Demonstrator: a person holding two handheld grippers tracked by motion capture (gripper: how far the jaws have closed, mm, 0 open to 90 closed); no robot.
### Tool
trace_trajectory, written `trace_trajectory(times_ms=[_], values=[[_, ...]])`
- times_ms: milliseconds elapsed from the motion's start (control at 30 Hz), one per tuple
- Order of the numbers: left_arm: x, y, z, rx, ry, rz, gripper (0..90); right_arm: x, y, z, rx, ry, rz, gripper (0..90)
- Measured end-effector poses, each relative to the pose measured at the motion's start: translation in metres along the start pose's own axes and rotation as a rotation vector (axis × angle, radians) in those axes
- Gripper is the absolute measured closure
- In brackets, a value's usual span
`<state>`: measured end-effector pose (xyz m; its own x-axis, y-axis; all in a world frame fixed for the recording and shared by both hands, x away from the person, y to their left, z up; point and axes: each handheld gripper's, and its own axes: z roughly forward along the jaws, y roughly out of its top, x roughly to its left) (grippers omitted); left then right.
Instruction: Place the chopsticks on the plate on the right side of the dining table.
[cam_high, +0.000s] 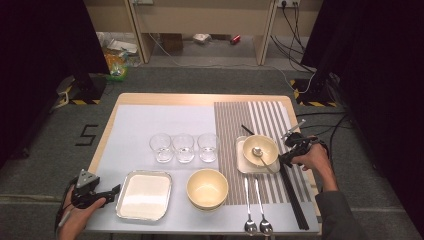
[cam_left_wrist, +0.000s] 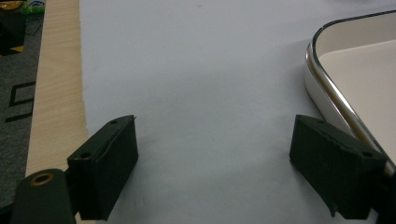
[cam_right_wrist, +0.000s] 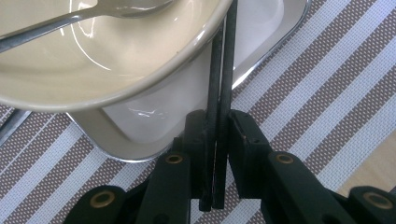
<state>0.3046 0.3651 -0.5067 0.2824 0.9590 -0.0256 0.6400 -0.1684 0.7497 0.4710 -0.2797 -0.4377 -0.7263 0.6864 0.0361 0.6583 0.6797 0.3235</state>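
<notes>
Black chopsticks (cam_right_wrist: 218, 116) sit pinched between the right gripper's (cam_right_wrist: 217, 135) closed jaws at lower centre, running up under the bowl (cam_right_wrist: 93, 56). Left gripper (cam_left_wrist: 212, 154), lower frame, gapes wide, holding nothing beside the tray (cam_left_wrist: 345, 70).

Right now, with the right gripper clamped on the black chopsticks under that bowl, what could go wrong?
The right gripper pinches the pair of thin black chopsticks near one end; they may pivot or slip. They pass beneath the cream bowl's rim, so lifting could tip it and the metal spoon inside.
</notes>
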Motion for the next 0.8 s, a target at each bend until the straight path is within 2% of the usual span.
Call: trace_trajectory(times_ms=[100, 200, 400, 567, 667, 700, 733, 800], values=[[0.0, 0.0, 0.0, -0.006, 0.004, 0.004, 14.9, -0.002, 0.002, 0.001, -0.002, 0.0, -0.008, 76.9], [-0.001, 0.0, -0.001, 0.0, 0.002, 0.006, 15.0, -0.001, 0.002, 0.0, -0.007, 0.001, 0.012, 72.4], [0.0, 0.0, 0.0, -0.003, 0.004, 0.006, 15.0, -0.001, -0.002, -0.002, -0.021, -0.002, 0.015, 67.4], [-0.001, 0.0, 0.0, -0.003, 0.004, 0.005, 14.9, -0.001, -0.01, -0.005, -0.02, -0.006, 0.02, 67.0], [0.0, 0.0, 0.0, -0.004, 0.004, 0.004, 14.9, -0.001, -0.013, -0.005, -0.018, -0.012, 0.005, 67.1], [0.0, 0.0, 0.0, -0.003, 0.004, 0.005, 14.9, 0.001, -0.014, -0.006, -0.012, -0.006, 0.012, 67.9], [0.0, 0.0, 0.0, -0.004, 0.004, 0.004, 14.9, 0.0, -0.014, -0.005, -0.011, -0.014, -0.005, 68.7], [0.0, 0.0, 0.0, -0.003, 0.004, 0.005, 14.9, 0.001, -0.014, -0.005, -0.002, -0.014, -0.007, 70.9]])
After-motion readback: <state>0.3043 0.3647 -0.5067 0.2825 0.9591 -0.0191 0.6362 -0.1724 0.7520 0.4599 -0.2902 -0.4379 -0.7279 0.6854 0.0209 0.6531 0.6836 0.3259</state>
